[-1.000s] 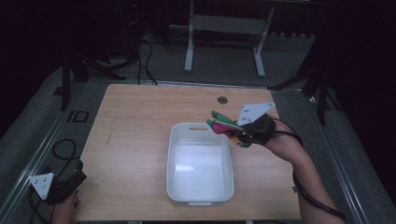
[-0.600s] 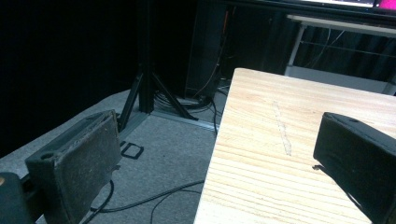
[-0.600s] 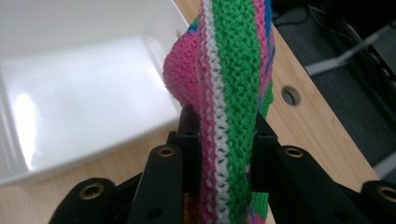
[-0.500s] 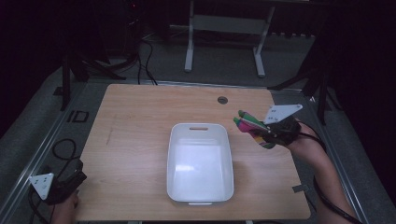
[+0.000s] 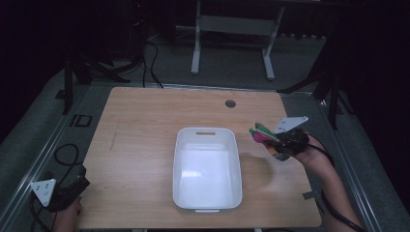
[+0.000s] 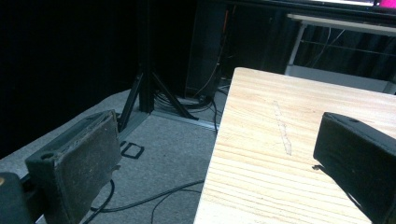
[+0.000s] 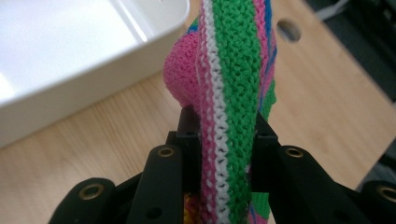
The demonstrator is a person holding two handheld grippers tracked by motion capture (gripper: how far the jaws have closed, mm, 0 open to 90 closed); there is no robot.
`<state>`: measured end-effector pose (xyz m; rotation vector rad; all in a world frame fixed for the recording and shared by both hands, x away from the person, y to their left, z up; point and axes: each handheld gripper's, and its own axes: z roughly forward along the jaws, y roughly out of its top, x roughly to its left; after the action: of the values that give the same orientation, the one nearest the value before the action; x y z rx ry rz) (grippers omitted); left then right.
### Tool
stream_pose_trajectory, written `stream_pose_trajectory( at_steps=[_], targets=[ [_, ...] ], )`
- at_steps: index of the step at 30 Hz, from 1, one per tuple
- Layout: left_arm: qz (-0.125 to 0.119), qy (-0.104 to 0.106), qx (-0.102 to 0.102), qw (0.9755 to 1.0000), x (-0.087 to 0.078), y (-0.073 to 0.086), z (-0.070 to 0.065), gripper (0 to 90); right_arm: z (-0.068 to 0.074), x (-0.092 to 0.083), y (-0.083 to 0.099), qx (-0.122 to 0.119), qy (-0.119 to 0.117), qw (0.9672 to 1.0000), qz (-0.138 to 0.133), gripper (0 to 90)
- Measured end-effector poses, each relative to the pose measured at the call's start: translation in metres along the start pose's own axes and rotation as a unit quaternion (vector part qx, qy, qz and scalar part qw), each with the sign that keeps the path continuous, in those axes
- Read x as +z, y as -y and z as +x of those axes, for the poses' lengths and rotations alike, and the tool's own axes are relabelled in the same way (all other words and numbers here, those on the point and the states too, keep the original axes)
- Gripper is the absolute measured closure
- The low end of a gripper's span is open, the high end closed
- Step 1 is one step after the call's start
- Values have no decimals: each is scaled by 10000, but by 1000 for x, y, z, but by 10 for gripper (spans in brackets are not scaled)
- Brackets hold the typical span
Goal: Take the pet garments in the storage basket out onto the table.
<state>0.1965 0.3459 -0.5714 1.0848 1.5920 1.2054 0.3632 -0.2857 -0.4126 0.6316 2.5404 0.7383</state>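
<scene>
Now a knitted cloth (image 7: 232, 70), striped green, pink and white, is clamped tight by the right gripper (image 7: 219, 140) beside the white tub (image 5: 207, 169); the left gripper (image 6: 224, 158) is held wide open, empty.

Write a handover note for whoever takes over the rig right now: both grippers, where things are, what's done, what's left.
Right gripper: shut on the striped pink, green and white knitted cloth, held over the wooden table just right of the white plastic tub.
Left gripper: open, idle at the table's near left corner.
Done: cloth gripped.
Left: probably placing it; the tub holds nothing.
</scene>
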Motion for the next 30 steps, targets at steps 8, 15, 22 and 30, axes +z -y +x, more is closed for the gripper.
stream_pose_trajectory(
  at_steps=[8, 15, 22, 30],
  targets=[
    [-4, 13, 15, 10000, 0, 0, 0, 12, 3, 54, 16, 291, -84, 9991, 282, 721],
    [0, 18, 12, 10000, 0, 0, 0, 12, 5, 83, 27, 618, -8, 9977, 265, 719],
    [1, 2, 31, 10000, 0, 0, 0, 12, 14, 105, 30, 658, -161, 9969, 388, 711],
    [-7, -1, 28, 10000, 0, 0, 0, 12, 20, 121, 33, 781, -272, 9955, 453, 694]
  ],
)
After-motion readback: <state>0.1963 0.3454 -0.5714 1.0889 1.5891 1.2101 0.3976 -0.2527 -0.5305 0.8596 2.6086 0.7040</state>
